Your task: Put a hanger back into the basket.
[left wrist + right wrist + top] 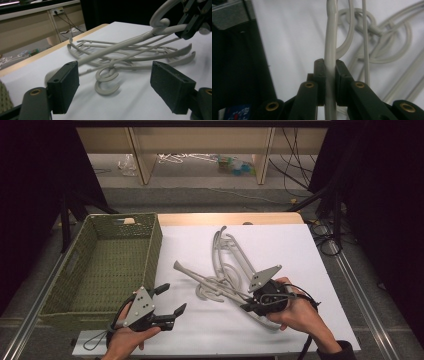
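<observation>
The right hand-held gripper (246, 302) is clamped tight on the arm of 1 grey hanger (330, 45), lifting its end slightly out of the tangled pile of hangers (225, 270) on the white worktop (300, 250). The left hand-held gripper (172, 300) hovers beside the pile, jaws wide apart and empty. The green woven basket (80, 250) holds nothing yet, so judging by this the sorting has barely begun: every hanger is still to be moved.

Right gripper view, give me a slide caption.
Right tongs clamped on a grey hanger above the white table.
</observation>
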{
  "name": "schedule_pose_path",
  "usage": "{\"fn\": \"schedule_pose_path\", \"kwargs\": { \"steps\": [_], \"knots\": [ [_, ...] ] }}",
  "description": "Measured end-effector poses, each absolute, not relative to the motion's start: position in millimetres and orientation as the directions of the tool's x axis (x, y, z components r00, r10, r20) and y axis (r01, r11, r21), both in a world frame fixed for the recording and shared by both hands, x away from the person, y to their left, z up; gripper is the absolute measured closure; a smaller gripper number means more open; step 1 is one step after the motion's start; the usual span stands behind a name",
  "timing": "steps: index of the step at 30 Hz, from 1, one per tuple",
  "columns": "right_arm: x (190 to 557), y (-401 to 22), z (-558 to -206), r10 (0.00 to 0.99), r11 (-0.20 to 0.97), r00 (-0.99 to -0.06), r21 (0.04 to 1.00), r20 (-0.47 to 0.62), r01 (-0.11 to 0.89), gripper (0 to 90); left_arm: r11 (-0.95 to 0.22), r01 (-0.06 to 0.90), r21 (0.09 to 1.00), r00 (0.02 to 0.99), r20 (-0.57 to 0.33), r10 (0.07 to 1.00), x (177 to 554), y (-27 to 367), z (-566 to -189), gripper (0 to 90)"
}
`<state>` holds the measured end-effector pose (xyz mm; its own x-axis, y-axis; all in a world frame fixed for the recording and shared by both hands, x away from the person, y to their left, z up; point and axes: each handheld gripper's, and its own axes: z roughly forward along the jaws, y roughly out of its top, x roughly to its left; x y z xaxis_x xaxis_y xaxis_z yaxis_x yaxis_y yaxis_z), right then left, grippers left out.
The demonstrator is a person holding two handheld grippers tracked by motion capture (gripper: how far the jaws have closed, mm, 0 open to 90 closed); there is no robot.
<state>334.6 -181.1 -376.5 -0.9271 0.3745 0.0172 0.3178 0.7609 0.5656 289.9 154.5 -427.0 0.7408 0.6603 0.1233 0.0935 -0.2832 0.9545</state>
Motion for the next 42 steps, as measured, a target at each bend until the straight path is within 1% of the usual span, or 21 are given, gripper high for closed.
{"fn": "schedule_pose_path", "kwargs": {
  "steps": [3,5,6,7,9,10,13,16,19,20,22,23,24,25,27,29,30,33,37,40,42],
  "knots": [
    [327,-179,-376,0.320,0.769,-0.947,0.573,0.037,0.283,82.5,-0.349,0.063,0.935,0.755,0.184,0.629,292,144,-424,23.9],
    [322,-178,-377,0.292,0.781,-0.955,0.566,0.047,0.266,82.5,-0.380,0.046,0.924,0.773,0.208,0.599,296,136,-423,26.5],
    [320,-178,-378,0.284,0.785,-0.958,0.562,0.046,0.259,82.5,-0.388,0.038,0.921,0.792,0.209,0.573,299,131,-424,27.7],
    [316,-177,-380,0.260,0.794,-0.964,0.556,0.057,0.247,82.5,-0.410,0.030,0.912,0.814,0.216,0.539,302,126,-425,33.5],
    [315,-177,-381,0.252,0.798,-0.966,0.552,0.060,0.242,82.5,-0.458,-0.010,0.889,0.838,0.257,0.481,307,119,-427,34.3],
    [314,-177,-382,0.244,0.800,-0.968,0.552,0.060,0.236,82.4,-0.472,-0.022,0.881,0.858,0.258,0.443,309,116,-428,36.8],
    [314,-179,-382,0.241,0.800,-0.969,0.553,0.057,0.232,82.5,-0.536,-0.031,0.843,0.885,0.272,0.377,313,110,-432,39.2],
    [313,-182,-382,0.220,0.802,-0.973,0.556,0.068,0.220,82.4,-0.554,-0.032,0.832,0.895,0.271,0.356,316,107,-435,41.6],
    [312,-181,-383,0.207,0.805,-0.976,0.555,0.071,0.211,82.4,-0.572,-0.037,0.820,0.905,0.270,0.328,320,105,-437,47.9],
    [312,-181,-383,0.207,0.805,-0.976,0.555,0.071,0.211,82.4,-0.582,-0.038,0.812,0.913,0.264,0.310,321,104,-438,47.9],
    [312,-181,-383,0.198,0.808,-0.977,0.552,0.076,0.206,82.4,-0.588,-0.042,0.808,0.922,0.258,0.288,322,102,-438,52.9],
    [312,-181,-385,0.193,0.810,-0.978,0.551,0.074,0.201,82.3,-0.594,-0.051,0.803,0.927,0.260,0.272,322,102,-437,60.1],
    [312,-181,-385,0.193,0.810,-0.978,0.551,0.074,0.201,82.3,-0.599,-0.051,0.799,0.931,0.255,0.261,322,102,-436,60.1],
    [313,-181,-386,0.187,0.809,-0.979,0.553,0.078,0.199,82.2,-0.612,-0.076,0.787,0.934,0.271,0.232,323,102,-435,63.2],
    [314,-182,-386,0.184,0.809,-0.980,0.554,0.079,0.197,82.1,-0.621,-0.089,0.779,0.939,0.273,0.209,322,102,-433,64.1],
    [316,-185,-386,0.160,0.811,-0.985,0.560,0.066,0.169,81.3,-0.628,-0.105,0.771,0.943,0.278,0.183,321,102,-431,68.1],
    [316,-185,-386,0.160,0.811,-0.985,0.560,0.066,0.169,81.3,-0.629,-0.111,0.769,0.945,0.277,0.172,321,102,-431,68.1],
    [319,-189,-385,0.163,0.809,-0.986,0.566,0.041,0.158,79.0,-0.641,-0.105,0.761,0.956,0.255,0.145,318,99,-430,72.2],
    [324,-194,-385,0.187,0.800,-0.982,0.575,0.033,0.172,75.2,-0.651,-0.090,0.753,0.964,0.230,0.132,313,95,-428,76.3],
    [325,-195,-385,0.209,0.796,-0.978,0.576,0.026,0.185,73.4,-0.658,-0.060,0.751,0.969,0.203,0.143,311,93,-425,77.0],
    [325,-196,-385,0.227,0.789,-0.973,0.580,0.029,0.202,68.9,-0.666,-0.052,0.744,0.971,0.195,0.141,309,92,-422,77.2]
  ]
}}
